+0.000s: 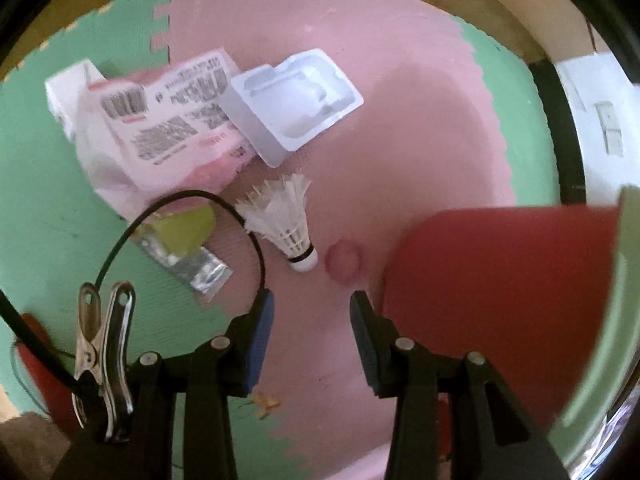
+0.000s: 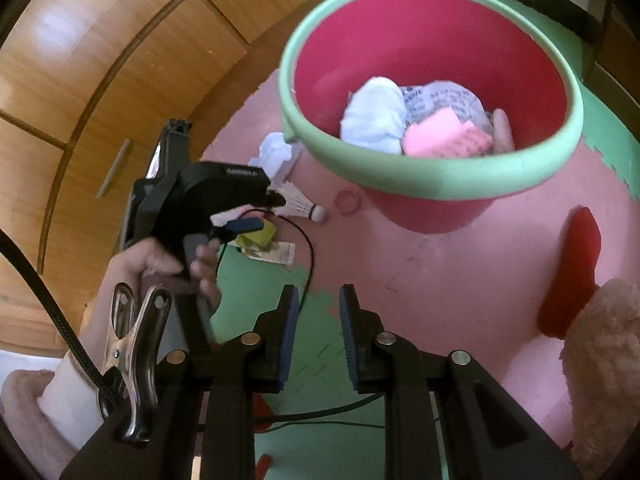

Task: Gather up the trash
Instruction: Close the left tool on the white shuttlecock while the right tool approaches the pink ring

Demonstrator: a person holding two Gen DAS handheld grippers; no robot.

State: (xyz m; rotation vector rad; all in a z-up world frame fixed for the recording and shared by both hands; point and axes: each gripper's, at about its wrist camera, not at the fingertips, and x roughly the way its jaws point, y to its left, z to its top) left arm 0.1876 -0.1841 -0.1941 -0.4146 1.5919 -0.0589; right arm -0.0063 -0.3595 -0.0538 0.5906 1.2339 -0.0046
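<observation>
A white feather shuttlecock (image 1: 286, 224) lies on the pink mat just ahead of my left gripper (image 1: 312, 300), which is open with nothing between its fingers. Beyond the shuttlecock are a pink printed wrapper (image 1: 168, 120), a white plastic tray (image 1: 292, 100) and a yellow-and-silver sachet (image 1: 184, 240). A small pink ring (image 1: 343, 261) rests beside the red bucket (image 1: 500, 280). In the right wrist view the bucket (image 2: 432, 184), green-rimmed, holds crumpled white and pink trash. My right gripper (image 2: 319, 300) hangs open and empty over the mat. The left gripper (image 2: 262, 212) is near the shuttlecock (image 2: 300, 204).
The floor is pink and green foam mats (image 1: 48, 200) with wooden flooring (image 2: 80, 80) beyond. A flat red object (image 2: 576, 268) and a beige plush thing (image 2: 604, 360) lie to the right. Black cables (image 2: 308, 256) trail across the mat. A hand (image 2: 160, 264) grips the left gripper's handle.
</observation>
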